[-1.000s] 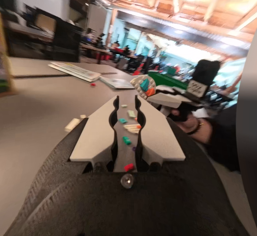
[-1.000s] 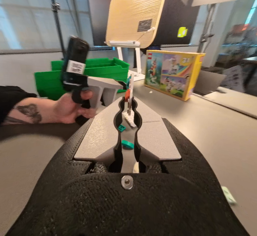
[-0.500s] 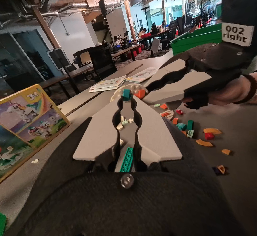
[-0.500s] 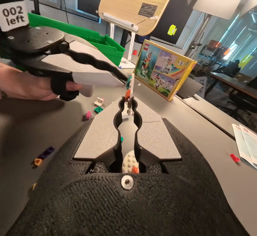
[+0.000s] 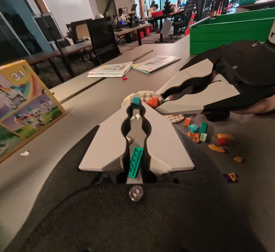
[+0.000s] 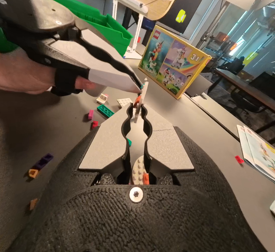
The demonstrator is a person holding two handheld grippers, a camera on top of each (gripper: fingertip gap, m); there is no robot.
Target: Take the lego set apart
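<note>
Mid-frame, the right gripper (image 6: 136,108) pinches the white round plate (image 5: 142,96) by its edge, up off the table (image 5: 92,105). The left gripper (image 5: 136,105) nips the teal piece (image 5: 136,101) on it. Plate looks light, hard, thin; prob. best held at the rim. Loose bricks (image 5: 199,133) lie lower right, box (image 5: 25,108) at left; nothing in the way.
</note>
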